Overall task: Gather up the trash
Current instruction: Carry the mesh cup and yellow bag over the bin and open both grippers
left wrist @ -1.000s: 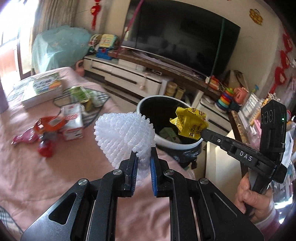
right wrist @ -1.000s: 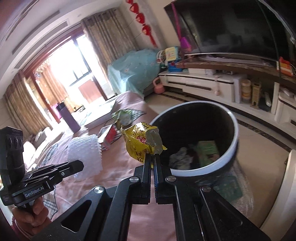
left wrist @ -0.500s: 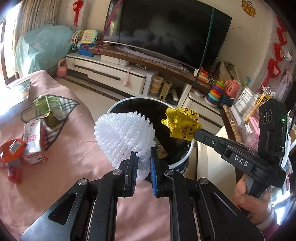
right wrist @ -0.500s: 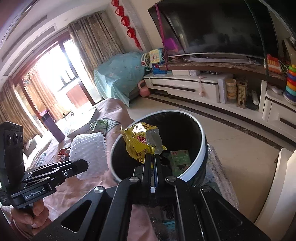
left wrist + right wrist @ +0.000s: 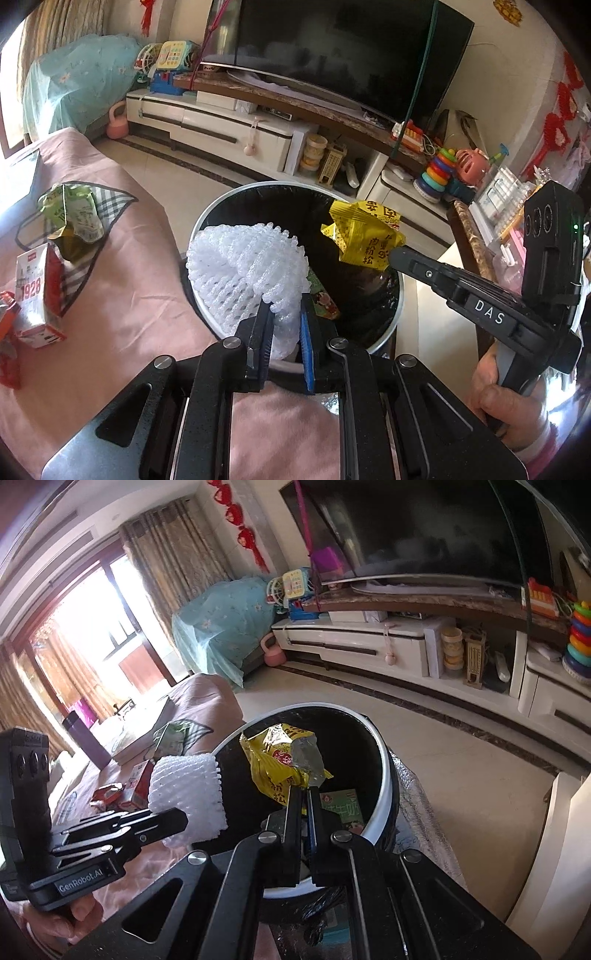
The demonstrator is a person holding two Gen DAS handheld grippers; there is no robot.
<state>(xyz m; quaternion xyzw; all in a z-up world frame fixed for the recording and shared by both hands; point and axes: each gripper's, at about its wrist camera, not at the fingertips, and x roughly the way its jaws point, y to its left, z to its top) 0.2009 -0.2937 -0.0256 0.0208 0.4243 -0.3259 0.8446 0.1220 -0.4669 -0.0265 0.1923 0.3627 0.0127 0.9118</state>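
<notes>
White foam net (image 5: pixel 246 272) pinched in the left gripper (image 5: pixel 283 325) jaws, over the near rim of the bin (image 5: pixel 391 328). Yellow snack wrapper (image 5: pixel 275 764) clamped in the right gripper (image 5: pixel 303 805) jaws, above the bin's black-lined opening. Cartons (image 5: pixel 35 295) on the pink-covered table (image 5: pixel 122 295) beside.

The left gripper (image 5: pixel 284 314) has its jaws pinched on something white — the right gripper (image 5: pixel 303 794) has its jaws nearly together, clamped too. A hand (image 5: pixel 506 410) wraps the right handle, and fingers (image 5: pixel 62 919) curl under the left.
</notes>
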